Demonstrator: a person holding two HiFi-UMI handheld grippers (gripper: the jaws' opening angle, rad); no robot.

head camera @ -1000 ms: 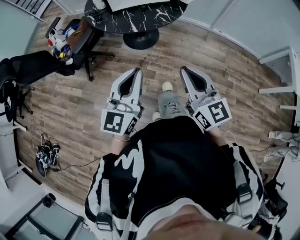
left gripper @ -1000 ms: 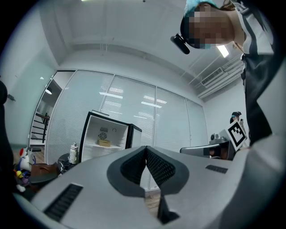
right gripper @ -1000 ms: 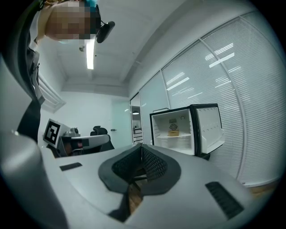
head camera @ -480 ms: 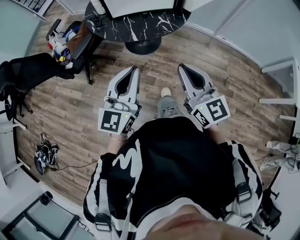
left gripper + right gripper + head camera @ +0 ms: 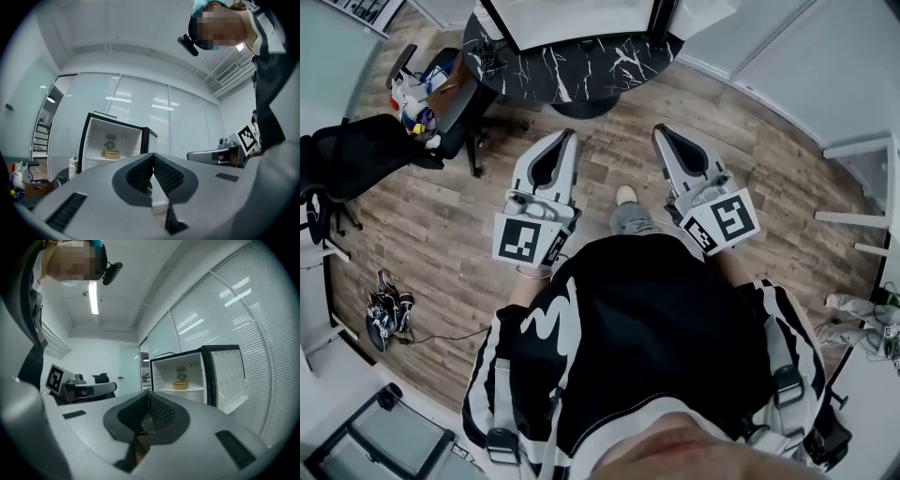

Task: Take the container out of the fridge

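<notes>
Ahead, a small fridge (image 5: 164, 373) stands with its door (image 5: 229, 376) swung wide. A shallow tan container (image 5: 180, 386) sits on the white shelf inside, under a round vent on the back wall. What it holds cannot be made out. Both tools are well short of it. The left tool (image 5: 153, 157) has its jaws pressed together with nothing between them, and the right tool (image 5: 148, 395) is likewise closed and empty. In the head view the two are held side by side in front of the person, pointing towards a round black surface (image 5: 581, 66) veined in white, on which the fridge appears to rest. A white bottle (image 5: 72, 166) stands just beside the fridge. Left of the surface are a black chair (image 5: 366, 150) and a clutter of coloured items (image 5: 417, 94). The floor (image 5: 441, 216) is grey-brown wood plank. Glass partitions with blinds (image 5: 140, 105) wall the room.
</notes>
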